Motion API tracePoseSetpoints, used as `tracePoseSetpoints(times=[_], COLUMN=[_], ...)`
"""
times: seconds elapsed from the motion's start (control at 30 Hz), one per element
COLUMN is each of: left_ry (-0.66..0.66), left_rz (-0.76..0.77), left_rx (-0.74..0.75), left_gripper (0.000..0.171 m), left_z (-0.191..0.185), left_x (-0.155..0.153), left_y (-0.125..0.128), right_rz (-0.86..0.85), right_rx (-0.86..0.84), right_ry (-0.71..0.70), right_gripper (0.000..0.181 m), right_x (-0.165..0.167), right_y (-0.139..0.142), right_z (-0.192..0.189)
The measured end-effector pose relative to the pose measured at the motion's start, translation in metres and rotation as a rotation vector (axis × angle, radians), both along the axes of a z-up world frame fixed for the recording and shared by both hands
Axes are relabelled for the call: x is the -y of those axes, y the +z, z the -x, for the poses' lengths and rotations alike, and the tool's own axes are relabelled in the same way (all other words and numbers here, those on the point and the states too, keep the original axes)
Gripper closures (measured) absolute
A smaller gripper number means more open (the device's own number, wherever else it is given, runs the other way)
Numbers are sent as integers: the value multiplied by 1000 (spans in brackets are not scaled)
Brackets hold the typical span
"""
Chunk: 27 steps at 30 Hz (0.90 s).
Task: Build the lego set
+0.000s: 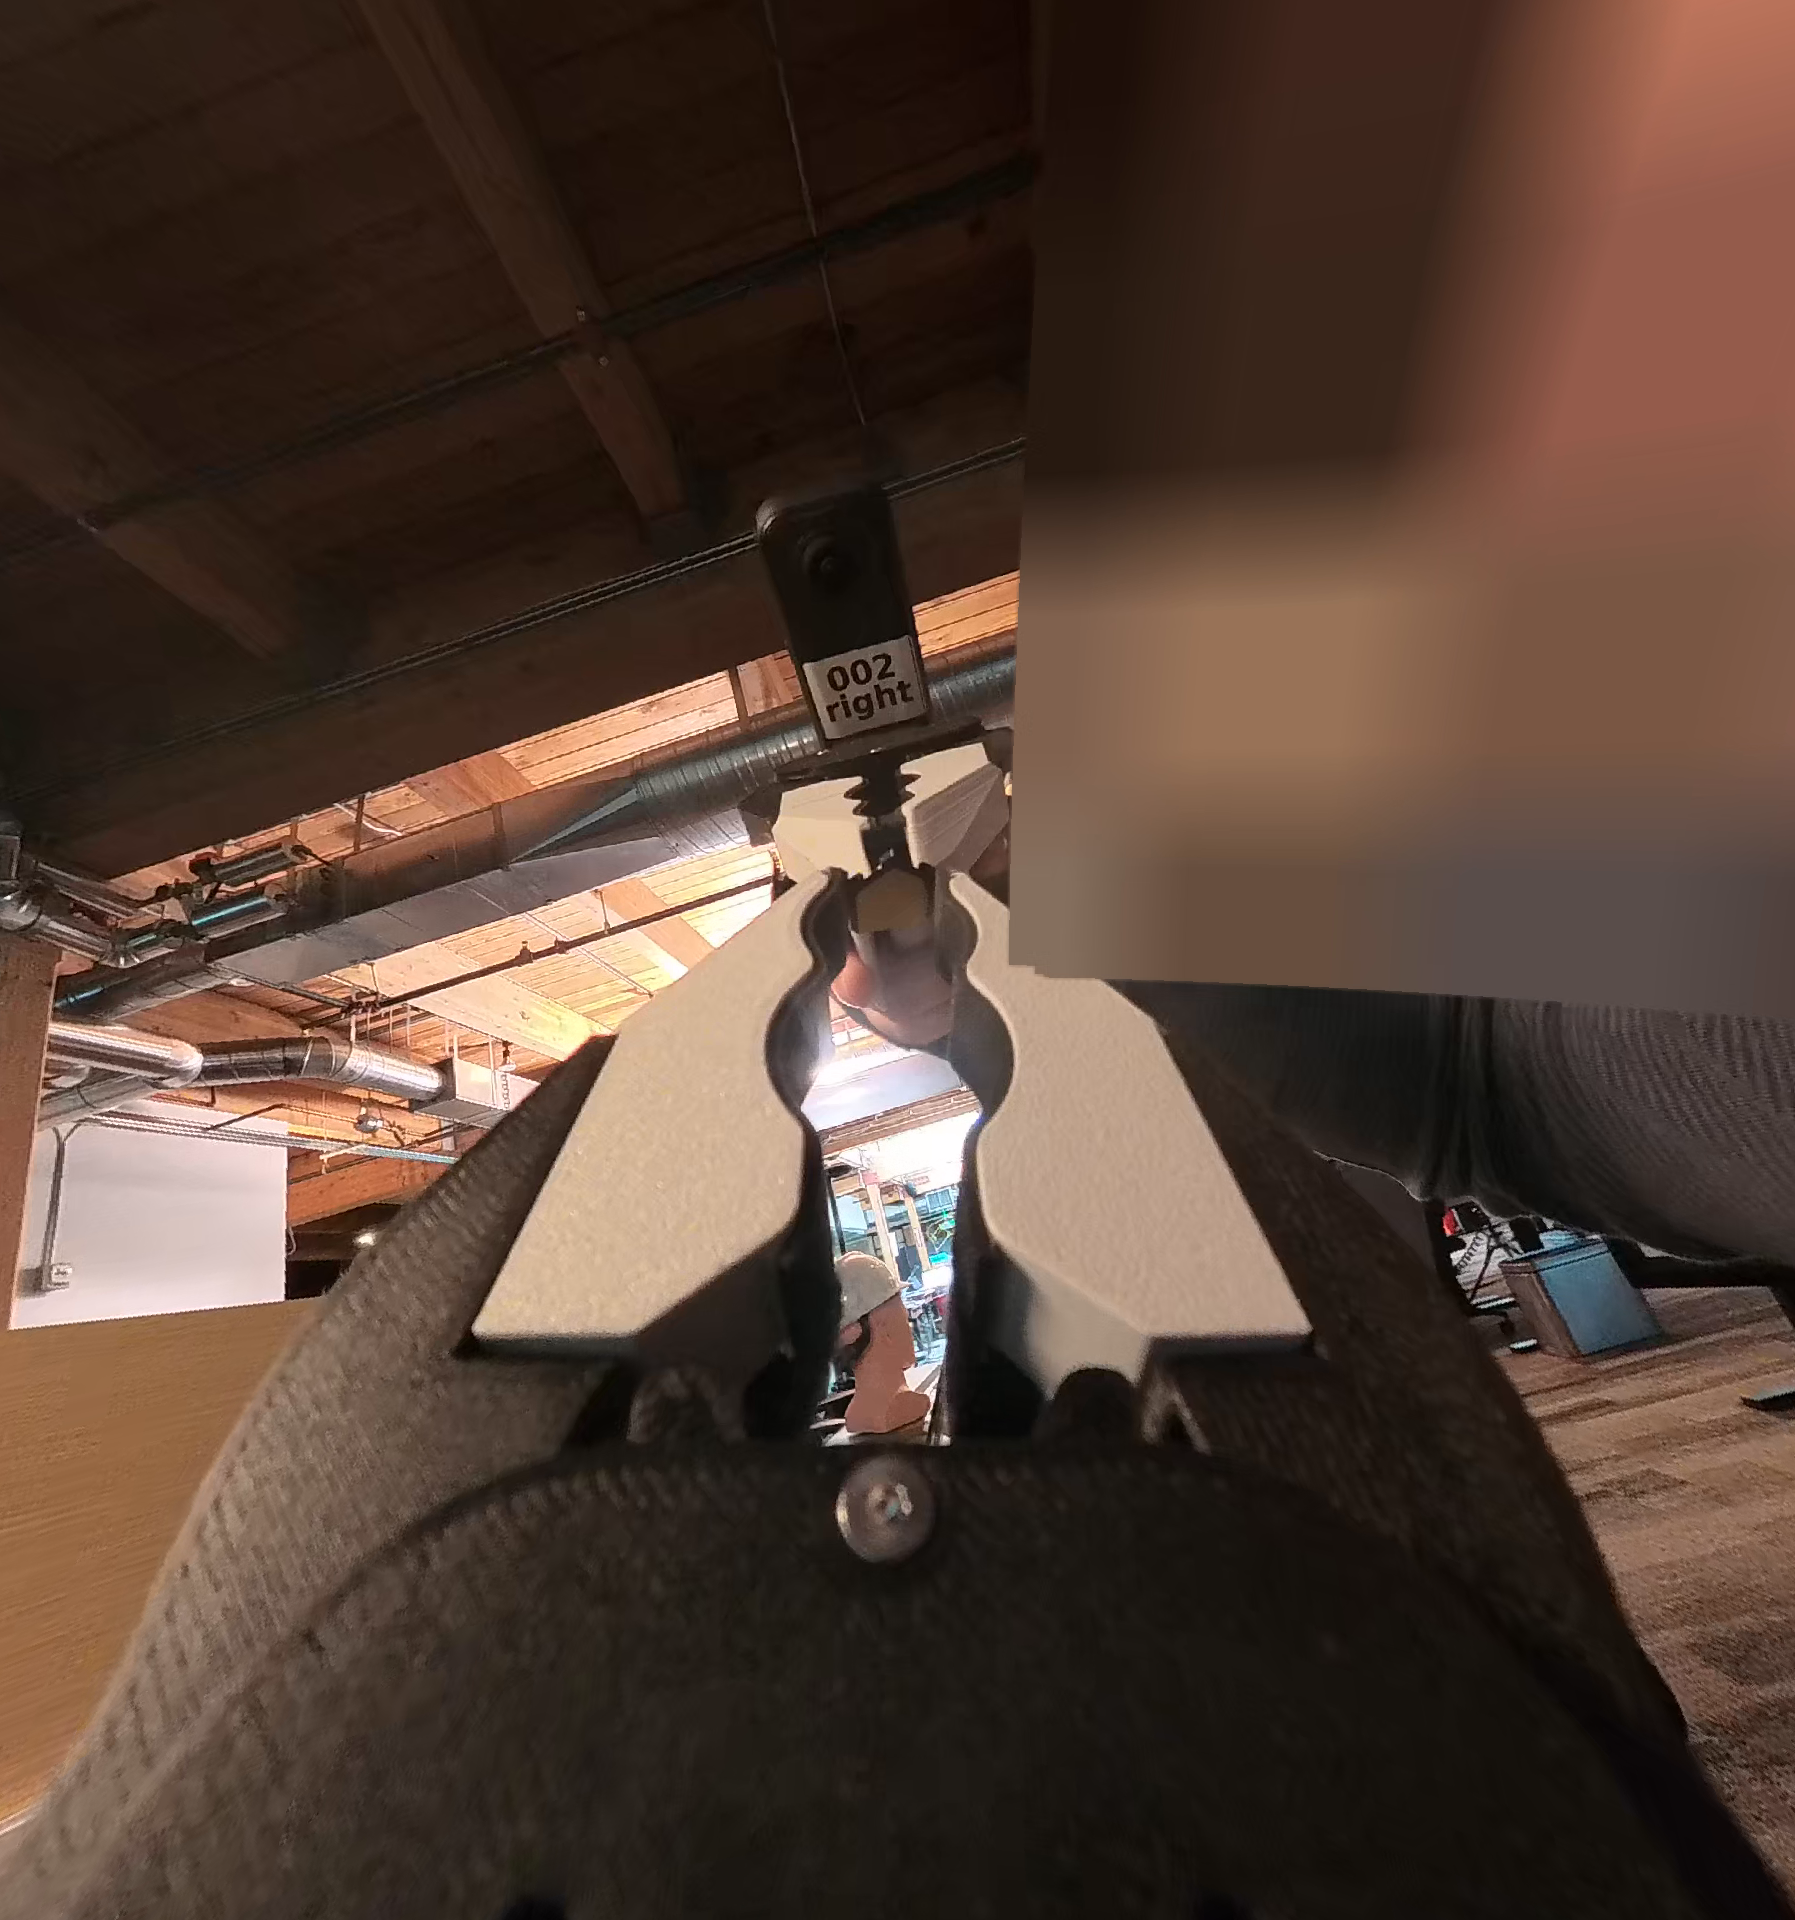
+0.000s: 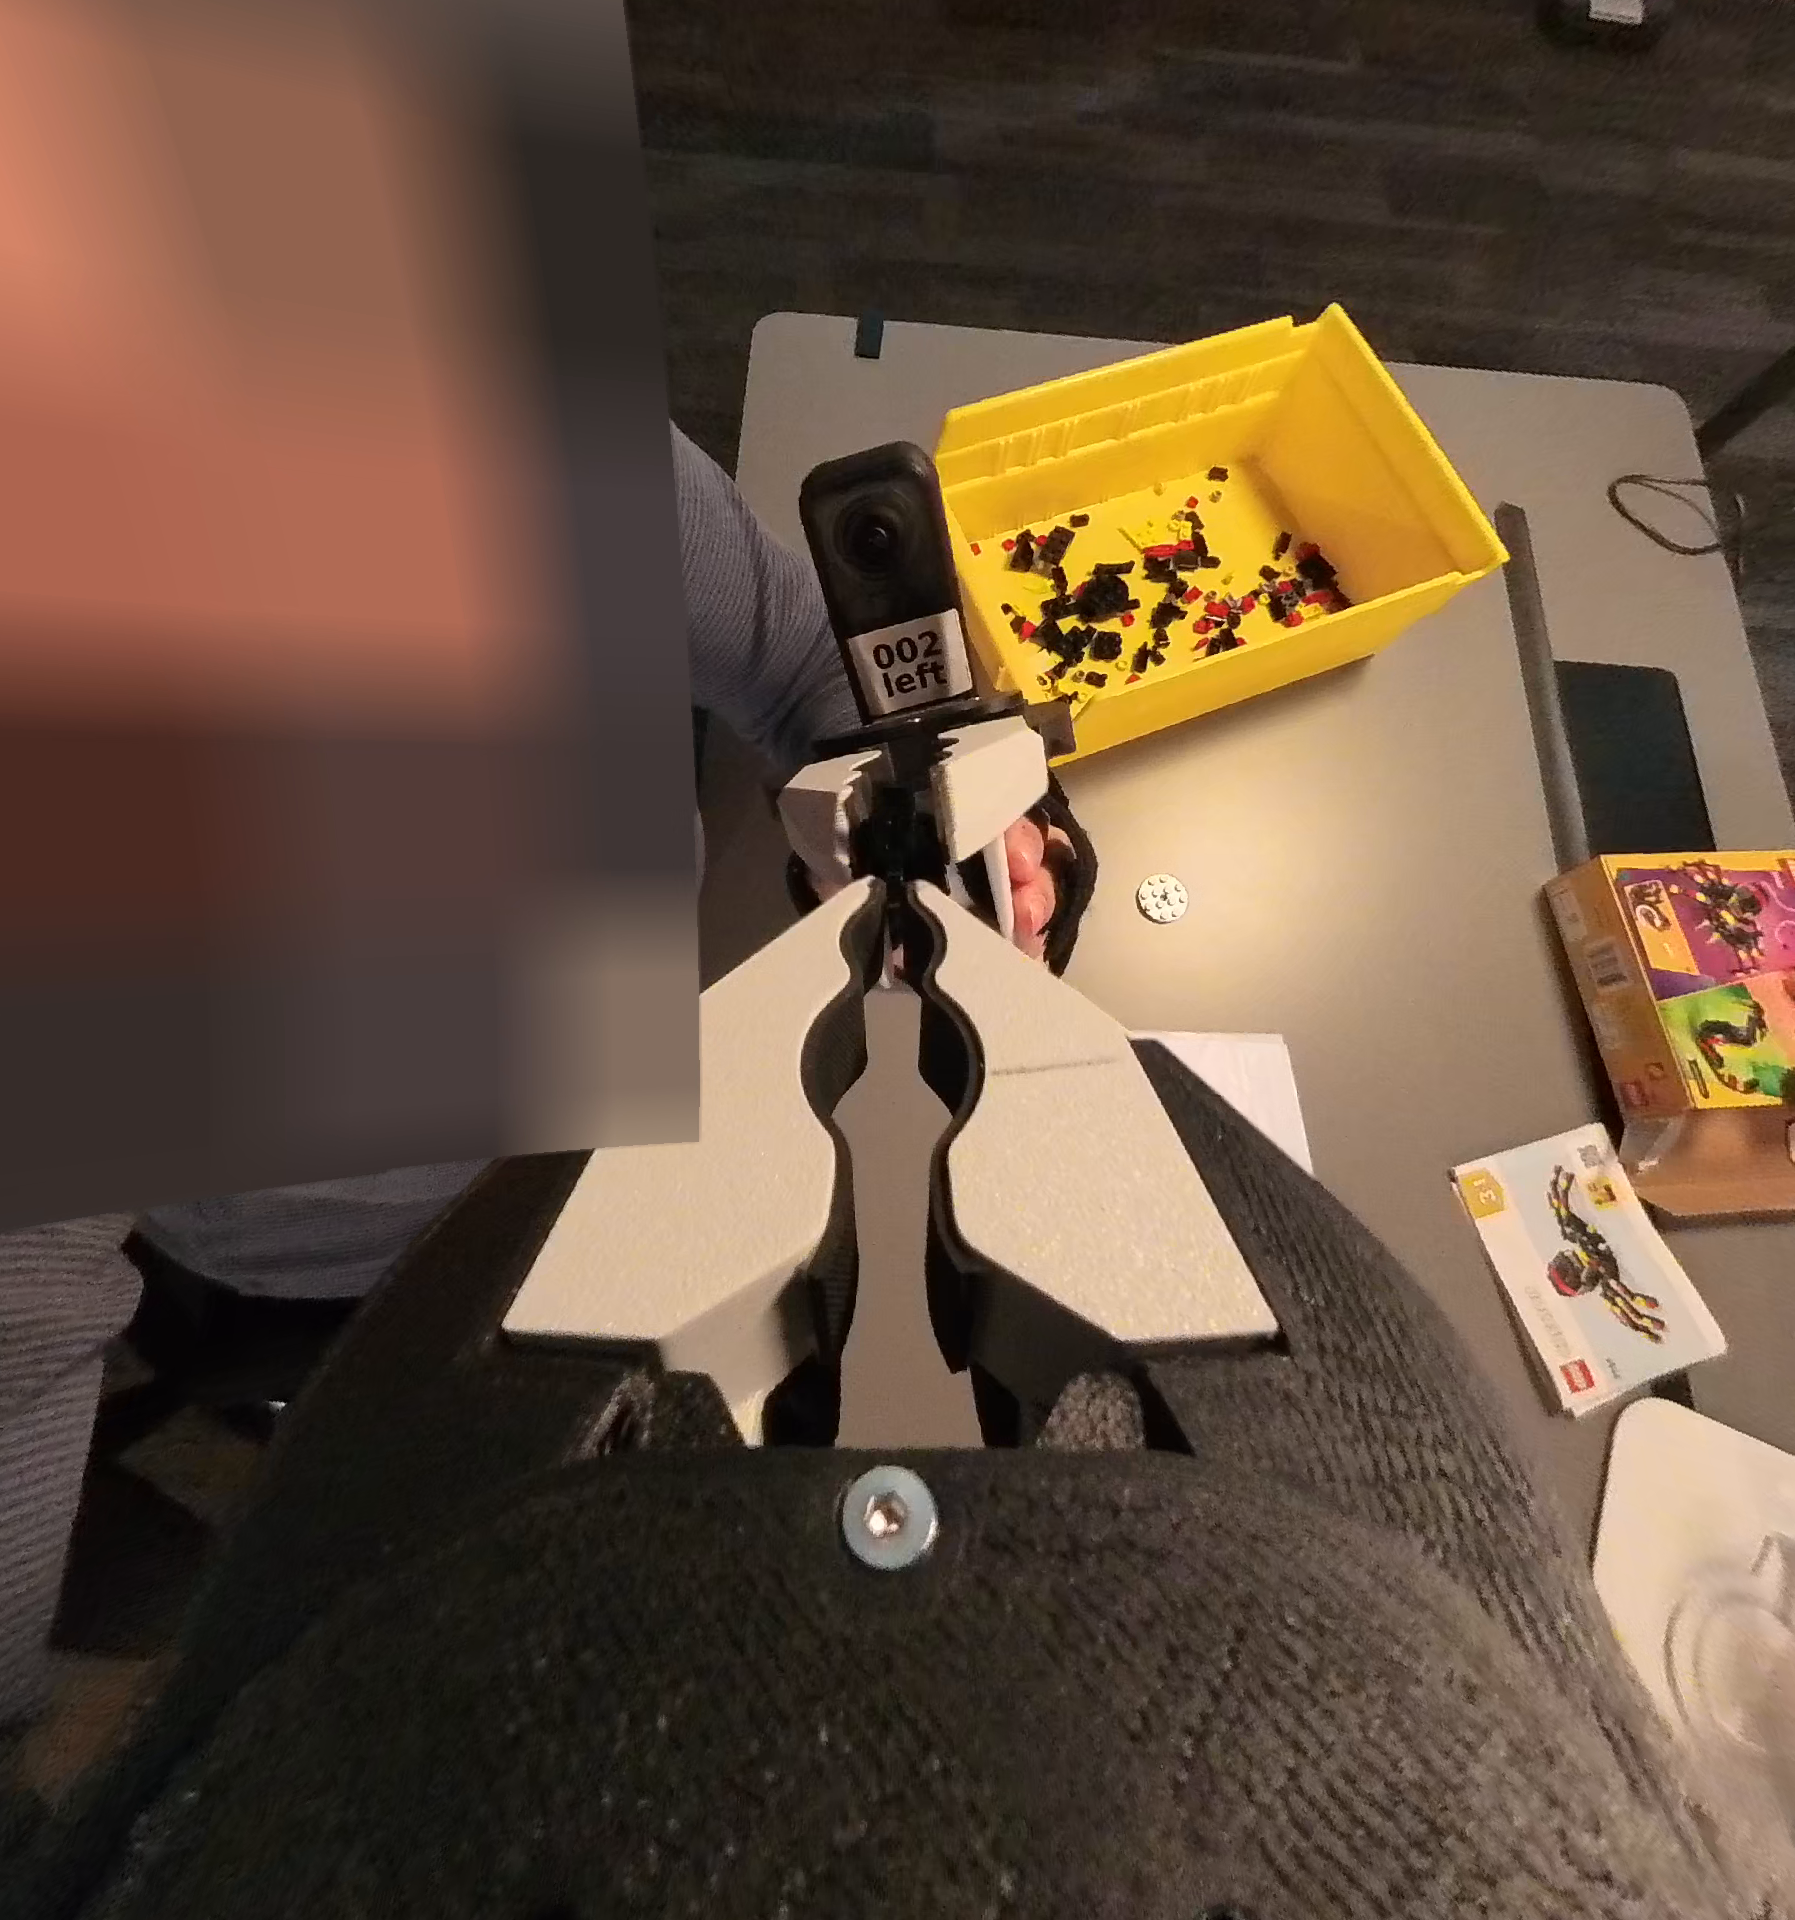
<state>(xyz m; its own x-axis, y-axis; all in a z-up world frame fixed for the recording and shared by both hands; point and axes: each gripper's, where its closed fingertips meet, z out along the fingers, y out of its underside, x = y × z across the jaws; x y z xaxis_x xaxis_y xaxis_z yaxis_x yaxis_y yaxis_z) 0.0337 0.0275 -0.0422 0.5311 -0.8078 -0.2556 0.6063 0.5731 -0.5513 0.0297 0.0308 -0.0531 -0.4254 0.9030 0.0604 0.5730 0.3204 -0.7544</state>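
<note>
My left gripper (image 1: 888,885) points up towards the ceiling, its jaws nearly closed on the lower end of a small black and tan lego assembly (image 1: 886,831). My right gripper (image 2: 894,896) points down over the grey table (image 2: 1288,831), shut on the other end of the same black assembly (image 2: 898,836). The two grippers meet tip to tip in the air, with each one's camera showing in the other's view. A round light grey lego plate (image 2: 1163,897) lies on the table. A yellow bin (image 2: 1392,499) holds several loose black, red and yellow pieces (image 2: 1132,603).
The lego box (image 2: 1724,997) and the instruction booklet (image 2: 1579,1278) lie at the table's right side. A white sheet (image 2: 1236,1081) lies near the front and a white tray-like object (image 2: 1724,1621) at lower right. A dark bar (image 2: 1537,675) lies beside the bin. A person's sleeve (image 1: 1495,1122) is close by. My left and right fingertips are right by each other.
</note>
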Motion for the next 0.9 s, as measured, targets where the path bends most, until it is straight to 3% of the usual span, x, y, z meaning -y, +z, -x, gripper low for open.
tracePoseSetpoints(times=[0.53,0.9], left_ry=[-18,-14], left_rz=[15,30], left_rx=[-7,-14], left_gripper=[156,156], left_z=[-1,-3], left_x=[-2,-5], left_y=[-1,-2], right_rz=[-69,-229], right_rx=[22,146], right_ry=[-14,-33], right_gripper=[181,181], right_x=[-6,-12], right_y=[0,-5], right_z=[-3,-5])
